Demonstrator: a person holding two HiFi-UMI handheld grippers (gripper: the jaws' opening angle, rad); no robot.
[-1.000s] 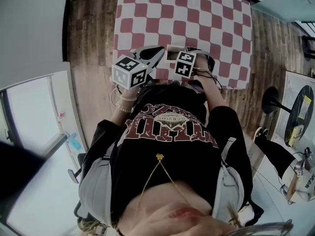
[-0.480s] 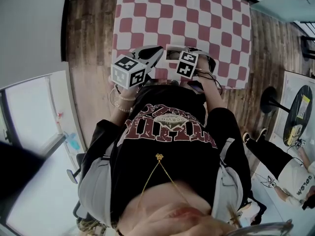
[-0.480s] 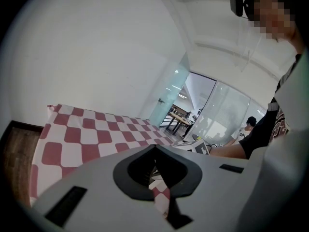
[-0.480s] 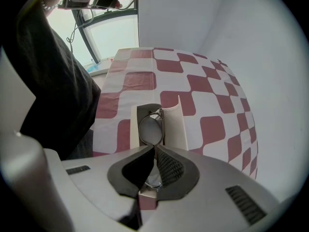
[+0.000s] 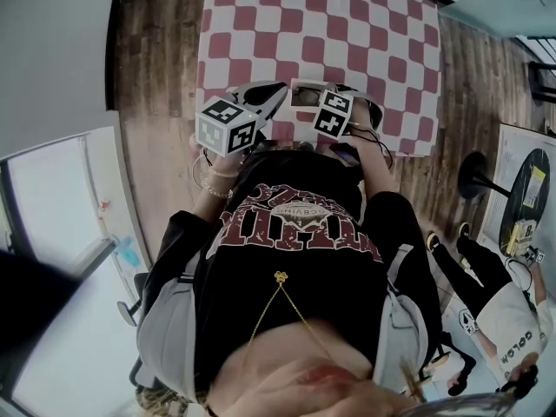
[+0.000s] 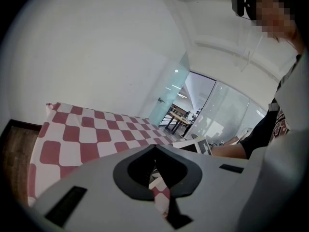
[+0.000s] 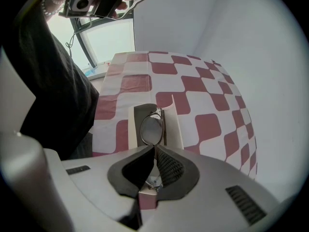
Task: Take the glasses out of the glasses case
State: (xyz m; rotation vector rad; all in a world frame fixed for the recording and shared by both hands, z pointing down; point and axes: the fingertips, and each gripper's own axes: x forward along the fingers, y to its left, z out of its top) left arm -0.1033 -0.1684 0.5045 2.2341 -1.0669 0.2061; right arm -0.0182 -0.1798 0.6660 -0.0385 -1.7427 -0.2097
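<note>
The pale glasses case point(image 7: 173, 125) lies open on the red-and-white checked cloth point(image 5: 347, 33), near the table's front edge. The glasses point(image 7: 151, 129) lie inside it, one lens showing beyond my right gripper's tips, the other rim under them. My right gripper point(image 7: 154, 147) is shut across the middle of the glasses. In the head view it point(image 5: 317, 101) hangs over the case point(image 5: 304, 83). My left gripper point(image 5: 280, 92) sits at the case's left end. Its jaws point(image 6: 154, 146) are shut, and I see nothing held between the tips.
The cloth-covered table stands against a white wall, with wooden floor point(image 5: 156, 76) on both sides. The person's torso is close against the front edge. A second person point(image 5: 504, 320) and a round table point(image 5: 530, 198) are off to the right.
My right gripper has shifted slightly to the right over the case. The left gripper has barely moved. The person at the right has walked further into view.
</note>
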